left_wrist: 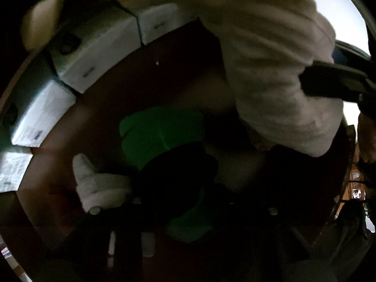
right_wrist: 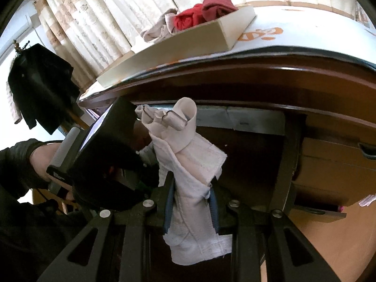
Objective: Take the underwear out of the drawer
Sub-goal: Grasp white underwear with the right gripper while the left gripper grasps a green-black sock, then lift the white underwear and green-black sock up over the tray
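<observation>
1. You're pinching the pale undergarment [right_wrist: 188, 164] in your right gripper [right_wrist: 191, 202], jaws nearly together, blue pads pressing it from both sides. The cloth is standing up between the fingers, a rolled strap with metal hooks at its top.
2. It's hanging in front of the open dark wooden drawer [right_wrist: 246, 155], clear of the drawer floor.
3. Your left gripper [left_wrist: 169, 155] is pointing steeply down into the drawer, jaws close together on a green garment [left_wrist: 162, 129]; the view is dark and blurred, so I can't tell whether the pads are truly pressing it.
4. A small white piece of cloth [left_wrist: 98, 183] is lying just left of that green garment.
5. White boxes [left_wrist: 94, 54] are lining the drawer's far left.
6. On the cabinet top, a cream tray [right_wrist: 183, 44] is holding red and beige garments [right_wrist: 202, 14].
</observation>
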Motion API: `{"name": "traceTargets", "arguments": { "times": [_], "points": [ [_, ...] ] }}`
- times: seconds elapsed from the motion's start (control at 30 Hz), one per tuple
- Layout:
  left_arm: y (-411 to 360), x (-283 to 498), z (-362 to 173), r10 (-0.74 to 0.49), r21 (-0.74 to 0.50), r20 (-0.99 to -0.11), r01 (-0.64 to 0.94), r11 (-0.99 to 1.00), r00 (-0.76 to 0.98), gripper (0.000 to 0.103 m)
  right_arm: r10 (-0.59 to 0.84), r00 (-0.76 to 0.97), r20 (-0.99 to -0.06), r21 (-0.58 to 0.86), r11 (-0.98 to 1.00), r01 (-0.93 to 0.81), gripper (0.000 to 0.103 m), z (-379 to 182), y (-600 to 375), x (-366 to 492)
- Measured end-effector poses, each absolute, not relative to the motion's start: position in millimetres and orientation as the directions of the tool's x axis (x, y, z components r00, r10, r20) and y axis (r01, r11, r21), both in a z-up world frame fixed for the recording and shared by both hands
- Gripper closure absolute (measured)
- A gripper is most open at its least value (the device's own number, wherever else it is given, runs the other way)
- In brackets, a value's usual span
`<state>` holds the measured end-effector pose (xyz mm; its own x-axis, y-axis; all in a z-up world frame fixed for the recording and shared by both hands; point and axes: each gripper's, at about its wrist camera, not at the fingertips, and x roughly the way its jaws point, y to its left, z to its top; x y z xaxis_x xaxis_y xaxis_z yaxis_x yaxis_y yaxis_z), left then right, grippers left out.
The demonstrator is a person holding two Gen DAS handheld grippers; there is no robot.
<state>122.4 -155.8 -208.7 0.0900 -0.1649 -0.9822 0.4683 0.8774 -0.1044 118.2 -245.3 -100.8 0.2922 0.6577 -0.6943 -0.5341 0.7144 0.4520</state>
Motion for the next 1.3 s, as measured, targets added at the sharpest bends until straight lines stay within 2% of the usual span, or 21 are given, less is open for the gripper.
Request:
{"name": "traceTargets", "arguments": {
  "times": [0.43,0.73,1.07,1.3],
  "points": [
    [-108.5,73.2,-139.9,-0.263,-0.094,-0.889,0.412,0.906,0.376,0.078,0.67,0.387,-0.633,0.428,0.72,-0.546,0.075,-70.2,-239.4,96.7],
    [-90.3,38.7,-96.1,-0.272,-0.048,-0.748,0.36,0.932,0.605,0.078,0.675,0.444,-0.589,0.424,0.726,-0.542,0.075,-48.8,-236.5,80.5],
    [-72.0,36.4,-53.9,-0.292,-0.064,-0.605,0.32,0.945,0.741,0.078,0.699,0.499,-0.513,0.407,0.709,-0.575,0.075,-12.8,-225.0,70.0],
    [-56.0,41.8,-47.6,-0.281,-0.061,-0.559,0.299,0.952,0.78,0.078,0.709,0.52,-0.476,0.392,0.7,-0.597,0.075,7.8,-222.0,72.7]
  ]
}}
